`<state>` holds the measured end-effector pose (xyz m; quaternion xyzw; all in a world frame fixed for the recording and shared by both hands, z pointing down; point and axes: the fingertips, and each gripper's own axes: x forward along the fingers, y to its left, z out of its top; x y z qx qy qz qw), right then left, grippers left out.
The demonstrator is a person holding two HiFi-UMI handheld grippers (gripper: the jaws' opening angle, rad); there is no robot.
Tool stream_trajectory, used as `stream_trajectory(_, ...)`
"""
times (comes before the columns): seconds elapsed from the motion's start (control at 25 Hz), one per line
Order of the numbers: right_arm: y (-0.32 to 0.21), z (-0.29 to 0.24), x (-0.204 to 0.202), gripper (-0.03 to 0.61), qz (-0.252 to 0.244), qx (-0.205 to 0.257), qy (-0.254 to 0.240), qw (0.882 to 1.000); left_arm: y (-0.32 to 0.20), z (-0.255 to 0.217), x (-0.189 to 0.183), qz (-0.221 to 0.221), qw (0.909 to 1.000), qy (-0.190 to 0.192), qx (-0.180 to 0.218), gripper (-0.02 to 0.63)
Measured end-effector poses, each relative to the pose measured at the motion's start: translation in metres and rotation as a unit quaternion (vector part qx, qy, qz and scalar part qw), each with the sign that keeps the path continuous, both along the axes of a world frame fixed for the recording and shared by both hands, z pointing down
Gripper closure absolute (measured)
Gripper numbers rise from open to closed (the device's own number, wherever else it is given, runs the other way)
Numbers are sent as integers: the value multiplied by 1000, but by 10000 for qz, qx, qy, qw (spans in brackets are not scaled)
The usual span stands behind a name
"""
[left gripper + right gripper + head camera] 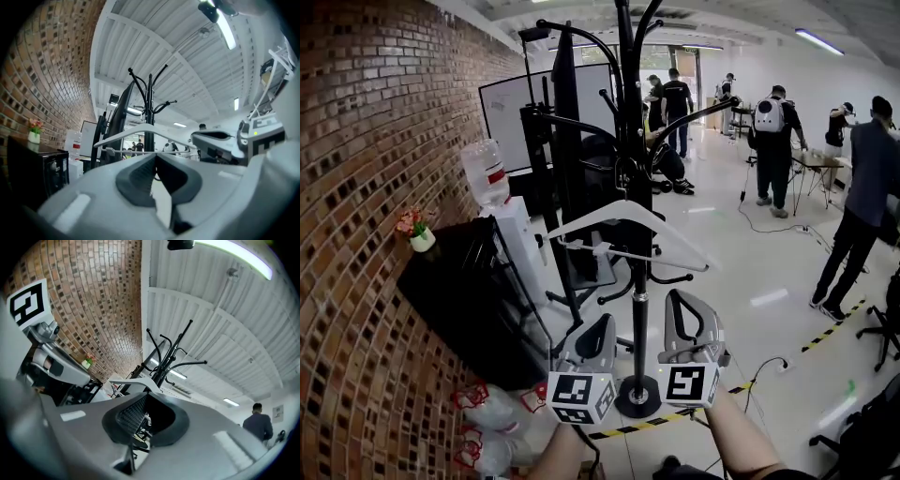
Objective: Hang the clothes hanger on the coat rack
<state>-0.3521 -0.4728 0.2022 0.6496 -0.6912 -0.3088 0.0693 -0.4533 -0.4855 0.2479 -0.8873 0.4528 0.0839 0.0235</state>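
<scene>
Bright, evenly lit room, with heavy fisheye bending in all three views.

We saw the light come from a long ceiling tube (817, 41), which left pale glare patches on the glossy floor (769, 298). In the gripper views the tubes burned out to white, and the coat rack (150, 103) stood as a dark silhouette against the ceiling. The brick wall (366, 187) bowed at the edges and the corners went black. The left gripper (153, 155) and right gripper (146, 397), close to their lenses, were soft.
</scene>
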Motion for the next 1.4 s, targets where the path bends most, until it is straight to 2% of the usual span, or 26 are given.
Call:
stream_trajectory(0.2, -3, 13, 0, 571, -501, -330, -632, 9962, 4, 5, 15, -40, 9999, 41, -96, 609)
stream_trajectory(0.36, -14, 24, 6, 571, -853, -583, -895, 9906, 2, 0, 33, -110, 9999, 10, -49, 609)
stream_trajectory(0.64, -13, 38, 11, 571, -1251, -931, -798, 9846, 7, 4, 62, -121, 9998, -32, -179, 609)
stream_trajectory(0.88, -18, 37, 8, 571, -1383, -911, -754, 9833, 4, 3, 58, -225, 9995, -183, -81, 609)
stream_trajectory(1.4, -13, 34, 3, 571, -1515, -874, -670, 9823, 5, 0, 56, -388, 9992, -77, -54, 609)
